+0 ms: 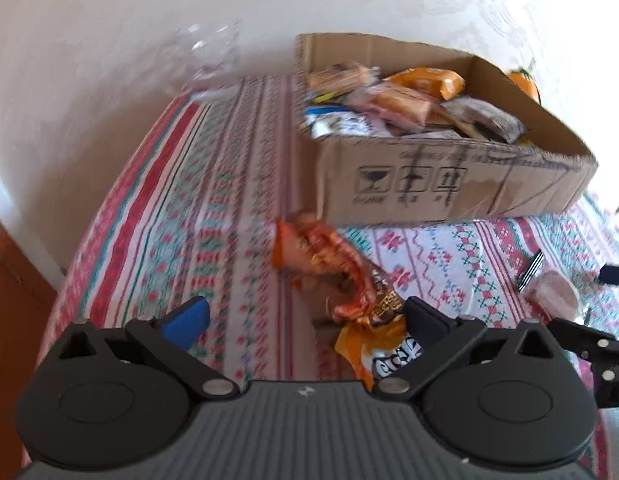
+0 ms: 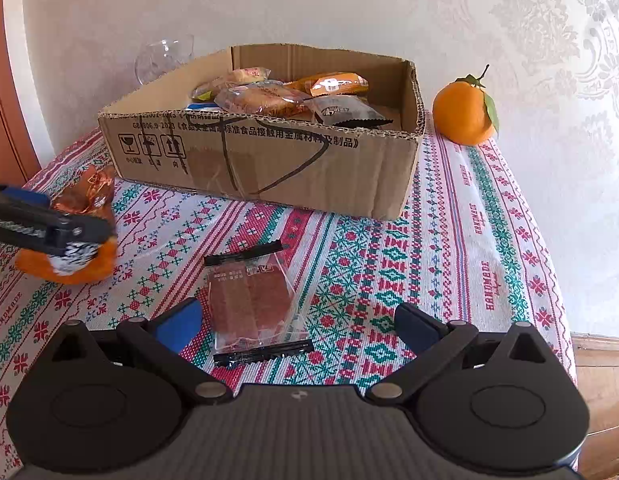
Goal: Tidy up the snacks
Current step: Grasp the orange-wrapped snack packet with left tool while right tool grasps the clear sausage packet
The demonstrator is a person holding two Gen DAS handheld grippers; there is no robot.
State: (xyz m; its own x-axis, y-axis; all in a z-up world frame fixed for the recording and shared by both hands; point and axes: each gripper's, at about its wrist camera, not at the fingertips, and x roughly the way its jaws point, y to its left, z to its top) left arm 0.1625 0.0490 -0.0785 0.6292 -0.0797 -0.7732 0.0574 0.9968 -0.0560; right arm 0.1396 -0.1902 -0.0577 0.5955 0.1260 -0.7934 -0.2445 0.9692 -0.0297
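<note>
A cardboard box [image 2: 269, 168] full of wrapped snacks stands at the back of the table; it also shows in the left wrist view [image 1: 449, 184]. My left gripper [image 1: 305, 316] is open, its jaws wide, over an orange foil snack packet [image 1: 333, 268] lying on the cloth with an orange bag [image 1: 373, 348] below it. In the right wrist view the left gripper [image 2: 49, 224] hovers over that packet [image 2: 85, 196]. My right gripper [image 2: 297, 324] is open and empty, just above a clear packet of reddish-brown strips [image 2: 249, 300] that lies flat between its jaws.
An orange fruit with leaves [image 2: 465, 112] sits right of the box by the wall. A clear glass [image 2: 161, 56] stands behind the box at left. The patterned tablecloth [image 2: 449, 240] ends at the table's right edge. The wall runs close behind.
</note>
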